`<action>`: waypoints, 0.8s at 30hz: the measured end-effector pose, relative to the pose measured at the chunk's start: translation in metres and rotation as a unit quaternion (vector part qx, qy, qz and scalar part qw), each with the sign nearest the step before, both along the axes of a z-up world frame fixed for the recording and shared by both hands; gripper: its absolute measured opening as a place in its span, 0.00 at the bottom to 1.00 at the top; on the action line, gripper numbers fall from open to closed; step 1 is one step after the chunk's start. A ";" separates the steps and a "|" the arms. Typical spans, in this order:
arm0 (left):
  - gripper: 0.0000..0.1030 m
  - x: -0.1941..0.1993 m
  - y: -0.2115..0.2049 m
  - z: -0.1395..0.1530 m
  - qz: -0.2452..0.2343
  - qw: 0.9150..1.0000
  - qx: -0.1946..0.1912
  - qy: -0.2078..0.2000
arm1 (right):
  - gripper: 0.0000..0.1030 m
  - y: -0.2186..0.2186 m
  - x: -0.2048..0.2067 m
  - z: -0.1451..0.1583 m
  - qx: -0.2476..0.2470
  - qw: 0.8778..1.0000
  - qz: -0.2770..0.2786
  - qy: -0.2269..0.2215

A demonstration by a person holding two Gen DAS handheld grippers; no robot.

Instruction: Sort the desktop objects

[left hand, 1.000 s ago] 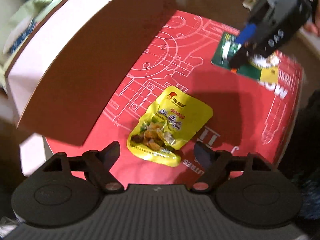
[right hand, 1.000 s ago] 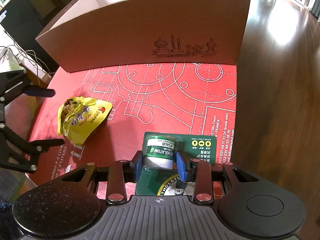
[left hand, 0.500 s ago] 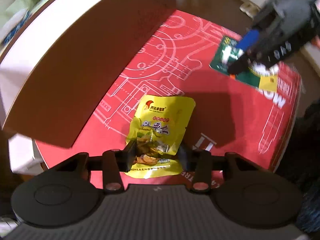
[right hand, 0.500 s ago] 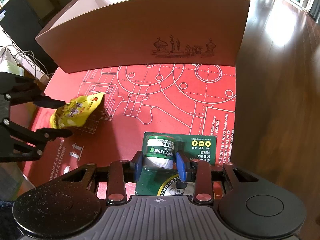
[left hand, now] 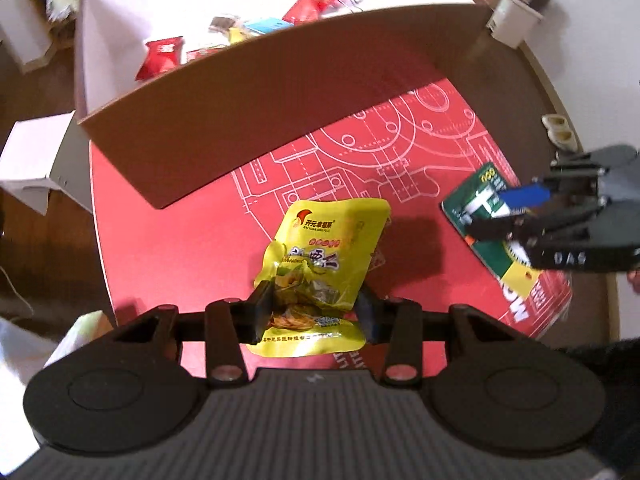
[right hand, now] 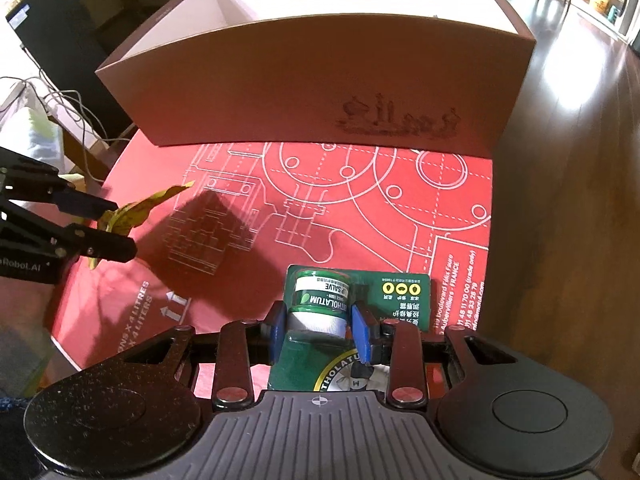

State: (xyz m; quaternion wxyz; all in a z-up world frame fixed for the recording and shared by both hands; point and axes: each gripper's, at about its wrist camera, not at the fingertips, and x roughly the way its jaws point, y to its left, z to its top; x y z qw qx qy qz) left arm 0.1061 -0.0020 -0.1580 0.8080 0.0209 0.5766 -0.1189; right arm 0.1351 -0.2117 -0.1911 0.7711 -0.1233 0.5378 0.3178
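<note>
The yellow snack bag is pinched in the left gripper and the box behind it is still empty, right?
Not empty. The left wrist view shows the brown box already holding red packets and other items. The yellow snack bag is indeed pinched in the left gripper.

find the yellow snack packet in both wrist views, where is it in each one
Left wrist view: the yellow snack packet sits at centre, its lower end pinched in the left gripper, above the red mat.
Right wrist view: it shows edge-on at the far left, held in the left gripper.
Shared landmark: the brown box behind the mat.
</note>
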 end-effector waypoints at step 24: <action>0.38 0.003 0.016 0.058 0.060 0.997 0.013 -0.051 | 0.33 0.017 0.012 0.050 0.027 1.000 0.009 0.003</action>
